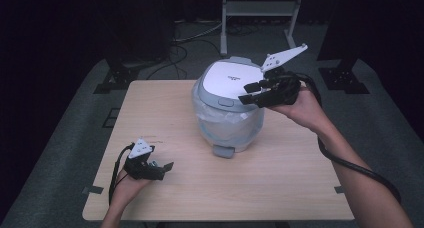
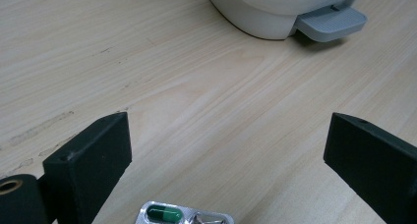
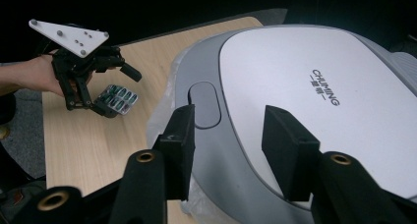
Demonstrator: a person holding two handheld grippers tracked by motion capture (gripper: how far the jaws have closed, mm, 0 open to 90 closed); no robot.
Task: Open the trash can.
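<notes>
Little looked done: the silver blister pack of green capsules (image 3: 117, 99) lay on the table between the left gripper's (image 1: 159, 166) spread fingers, ungripped, while the right gripper (image 1: 257, 91), fingers likewise apart, hovered over the white pedal bin's closed lid (image 1: 236, 77) (presumably its destination).

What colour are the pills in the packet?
Green capsules in a silver blister pack; the left gripper view shows it best.
</notes>
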